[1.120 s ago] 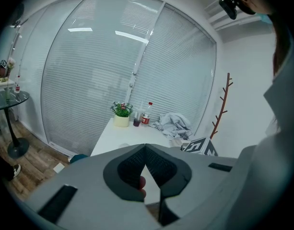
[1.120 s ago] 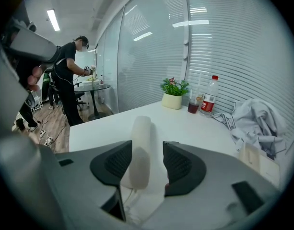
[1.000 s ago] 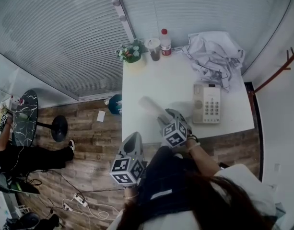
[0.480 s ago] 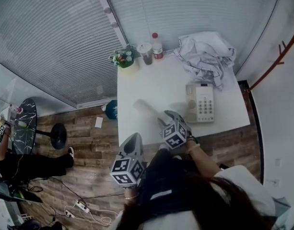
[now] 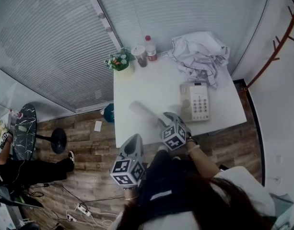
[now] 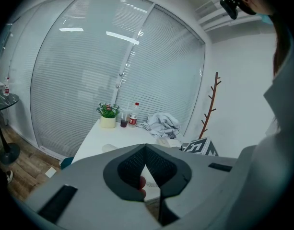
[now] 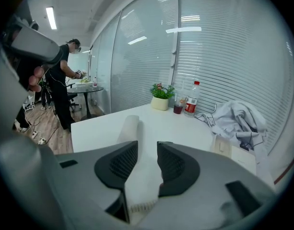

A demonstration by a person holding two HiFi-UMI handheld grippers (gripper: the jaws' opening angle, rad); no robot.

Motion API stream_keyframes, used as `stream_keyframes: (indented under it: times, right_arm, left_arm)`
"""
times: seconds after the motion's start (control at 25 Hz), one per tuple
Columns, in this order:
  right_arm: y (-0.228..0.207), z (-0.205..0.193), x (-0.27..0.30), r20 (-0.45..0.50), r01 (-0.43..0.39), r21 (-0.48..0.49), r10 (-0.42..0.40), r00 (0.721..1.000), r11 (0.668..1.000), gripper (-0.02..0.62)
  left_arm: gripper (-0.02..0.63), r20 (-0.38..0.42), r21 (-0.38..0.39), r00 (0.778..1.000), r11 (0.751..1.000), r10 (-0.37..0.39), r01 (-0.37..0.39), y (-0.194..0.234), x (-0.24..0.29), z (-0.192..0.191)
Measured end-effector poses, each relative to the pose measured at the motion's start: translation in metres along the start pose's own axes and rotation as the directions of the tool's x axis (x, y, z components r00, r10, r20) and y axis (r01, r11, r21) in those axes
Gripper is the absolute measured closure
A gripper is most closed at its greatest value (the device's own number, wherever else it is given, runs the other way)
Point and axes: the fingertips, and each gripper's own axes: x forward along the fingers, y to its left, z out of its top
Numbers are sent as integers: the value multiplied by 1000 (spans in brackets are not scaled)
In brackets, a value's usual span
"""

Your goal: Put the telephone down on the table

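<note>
Right claw mid-closure round the handset (cord largely hidden beneath it)

The walls are covered by grey blinds. A white surface is set against them. A round black table is stood on the wood floor.

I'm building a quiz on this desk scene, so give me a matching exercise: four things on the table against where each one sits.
Things:
1. handset
2. telephone base
3. potted plant
4. crumpled cloth

Places:
A. far left corner of the table
B. far right corner
C. by the right edge, keypad up
D. left of the telephone base, off its cradle

Pairs: 1-D, 2-C, 3-A, 4-B
</note>
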Motion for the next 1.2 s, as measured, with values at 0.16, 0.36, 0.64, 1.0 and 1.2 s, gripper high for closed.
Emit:
stream_keyframes:
  times: [0.16,0.36,0.64,1.0,1.2]
  right_arm:
    - [-2,-7,-10,4,15,-1,-15,1000,1000,465]
    - [-4,-15,-23,9,30,0,-30,1000,1000,468]
    - [-6,-18,-43,44,40,19,-41,998,999,469]
    - [-15,-17,-69,103,87,40,-90,991,995,506]
    - [-26,-19,-85,128,121,65,-128,983,991,531]
  left_arm:
    - [606,0,17,1000,1000,-10,10,-9,-2,-6]
    - [606,-5,27,1000,999,-28,28,-23,-6,-13]
    - [606,-3,31,999,999,-43,43,-38,-13,-20]
    - [606,1,39,998,997,-63,63,-53,-18,-29]
    - [606,-11,54,996,995,-88,88,-61,-16,-33]
